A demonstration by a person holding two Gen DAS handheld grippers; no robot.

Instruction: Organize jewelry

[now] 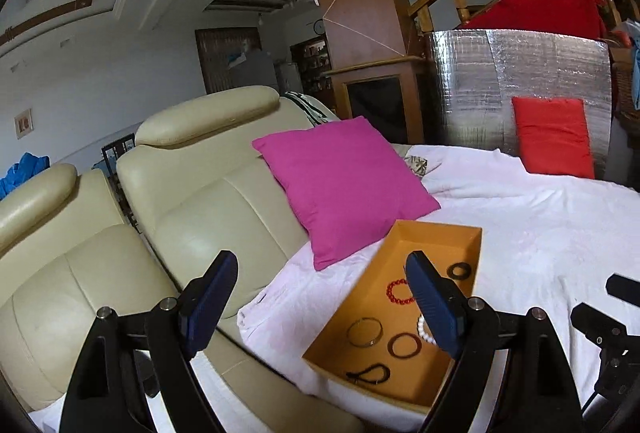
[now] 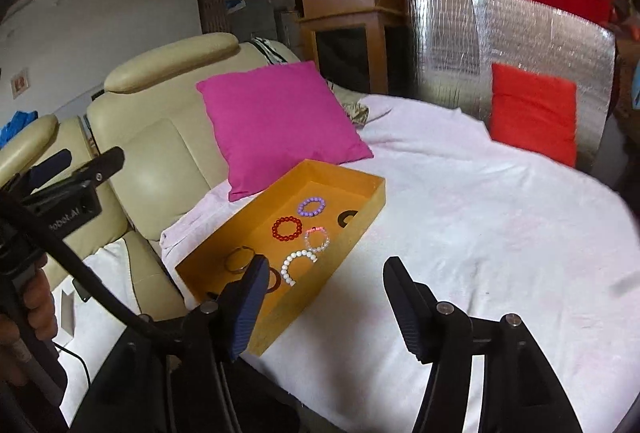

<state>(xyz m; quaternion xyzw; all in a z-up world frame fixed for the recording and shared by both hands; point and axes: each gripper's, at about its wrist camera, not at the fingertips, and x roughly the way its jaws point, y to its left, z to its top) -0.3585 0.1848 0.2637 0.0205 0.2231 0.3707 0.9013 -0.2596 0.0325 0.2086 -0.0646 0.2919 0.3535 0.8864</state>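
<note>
We see the tray (image 2: pixel 362 229) on the white sheet (image 2: pixel 480 233), at 5 o'clock from the pink pillow (image 2: pixel 276 121), with bead bracelets (image 2: pixel 287 228) inside. Our left claw (image 1: pixel 320 293) and right claw (image 2: pixel 324 297) both gape, holding nothing.

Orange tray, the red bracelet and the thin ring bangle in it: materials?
Orange tray: looks like matte cardboard, with thin flat walls and no gloss. Red bracelet: round glossy beads, glass or plastic, can't tell which. Thin bangle: likely metal, a slim rigid hoop with a dull brassy sheen.
</note>
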